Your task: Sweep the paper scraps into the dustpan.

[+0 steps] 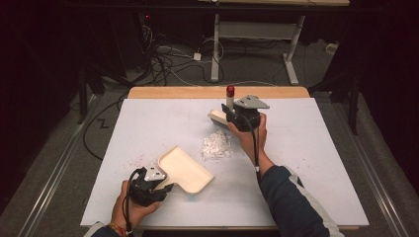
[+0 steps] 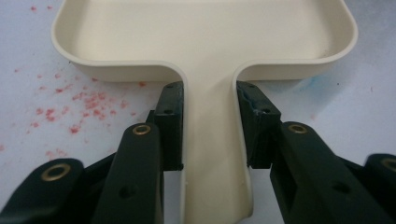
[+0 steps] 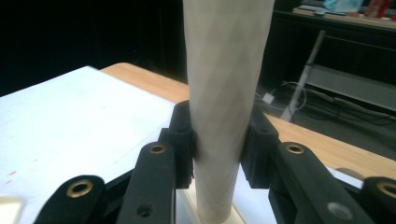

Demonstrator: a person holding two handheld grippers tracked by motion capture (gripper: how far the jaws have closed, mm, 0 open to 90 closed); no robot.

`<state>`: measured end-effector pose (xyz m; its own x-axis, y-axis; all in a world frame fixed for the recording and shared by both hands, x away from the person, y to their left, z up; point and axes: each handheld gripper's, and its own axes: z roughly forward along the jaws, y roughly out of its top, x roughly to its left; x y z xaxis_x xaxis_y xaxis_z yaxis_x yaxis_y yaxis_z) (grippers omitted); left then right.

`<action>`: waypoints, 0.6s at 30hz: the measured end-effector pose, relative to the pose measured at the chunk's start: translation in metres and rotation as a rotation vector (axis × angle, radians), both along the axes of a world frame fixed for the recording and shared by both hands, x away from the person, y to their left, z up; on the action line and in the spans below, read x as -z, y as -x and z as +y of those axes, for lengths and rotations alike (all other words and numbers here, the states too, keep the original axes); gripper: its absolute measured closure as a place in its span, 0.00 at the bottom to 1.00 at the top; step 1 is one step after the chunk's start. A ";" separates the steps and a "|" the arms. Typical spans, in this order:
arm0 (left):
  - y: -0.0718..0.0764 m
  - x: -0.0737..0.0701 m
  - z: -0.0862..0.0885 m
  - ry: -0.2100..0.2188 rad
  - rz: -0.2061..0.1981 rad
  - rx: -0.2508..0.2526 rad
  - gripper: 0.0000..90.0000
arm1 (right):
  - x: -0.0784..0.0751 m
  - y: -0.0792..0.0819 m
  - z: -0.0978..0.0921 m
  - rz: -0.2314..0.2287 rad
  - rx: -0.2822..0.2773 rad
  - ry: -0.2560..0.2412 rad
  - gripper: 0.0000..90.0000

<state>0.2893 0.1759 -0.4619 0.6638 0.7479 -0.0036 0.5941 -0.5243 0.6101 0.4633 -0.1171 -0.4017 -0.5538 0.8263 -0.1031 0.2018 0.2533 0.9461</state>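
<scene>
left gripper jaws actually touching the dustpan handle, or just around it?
Touching. In the left gripper view, the left gripper has both jaws pressed flush against the sides of the cream dustpan handle, with no gap on either side.

Left tool near-left, jaws clamped; right tool far-centre, jaws clamped.

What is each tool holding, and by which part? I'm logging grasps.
Left tool: dustpan, by its handle. Right tool: brush, by its handle.
</scene>
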 end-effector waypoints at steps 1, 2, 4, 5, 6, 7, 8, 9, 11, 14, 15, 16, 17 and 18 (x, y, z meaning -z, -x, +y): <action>-0.001 0.000 -0.001 -0.002 0.001 0.002 0.70 | 0.001 0.005 0.003 0.009 -0.020 -0.012 0.78; -0.005 0.000 -0.004 -0.005 0.004 0.005 0.70 | 0.002 0.007 0.004 0.008 -0.022 -0.011 0.77; -0.006 0.000 -0.006 -0.014 0.008 0.011 0.70 | 0.003 0.011 0.006 0.012 -0.025 -0.007 0.77; -0.009 0.000 -0.009 -0.008 0.007 0.008 0.70 | 0.003 0.012 0.006 0.011 -0.030 -0.005 0.77; -0.009 0.000 -0.009 -0.008 0.007 0.008 0.70 | 0.003 0.012 0.006 0.011 -0.030 -0.005 0.77; -0.012 0.001 -0.012 -0.018 0.011 0.012 0.70 | 0.004 0.013 0.007 0.018 -0.036 -0.008 0.77; -0.013 0.001 -0.014 -0.016 0.011 0.011 0.70 | 0.004 0.014 0.008 0.022 -0.036 -0.011 0.76; -0.013 0.001 -0.014 -0.016 0.011 0.011 0.70 | 0.004 0.015 0.008 0.025 -0.035 -0.008 0.76; -0.015 0.002 -0.016 -0.023 0.015 0.017 0.70 | 0.004 0.015 0.008 0.025 -0.048 -0.021 0.76; -0.018 0.002 -0.019 -0.024 0.019 0.015 0.70 | 0.005 0.019 0.009 0.027 -0.050 -0.020 0.76; -0.018 0.002 -0.020 -0.027 0.018 0.015 0.70 | 0.005 0.019 0.009 0.027 -0.050 -0.020 0.76; -0.018 0.002 -0.021 -0.029 0.016 0.015 0.70 | 0.005 0.020 0.009 0.025 -0.055 -0.017 0.76; -0.019 0.002 -0.021 -0.031 0.017 0.016 0.70 | 0.006 0.023 0.010 0.034 -0.060 -0.030 0.75; -0.018 0.002 -0.022 -0.032 0.016 0.013 0.70 | 0.006 0.024 0.010 0.037 -0.064 -0.030 0.75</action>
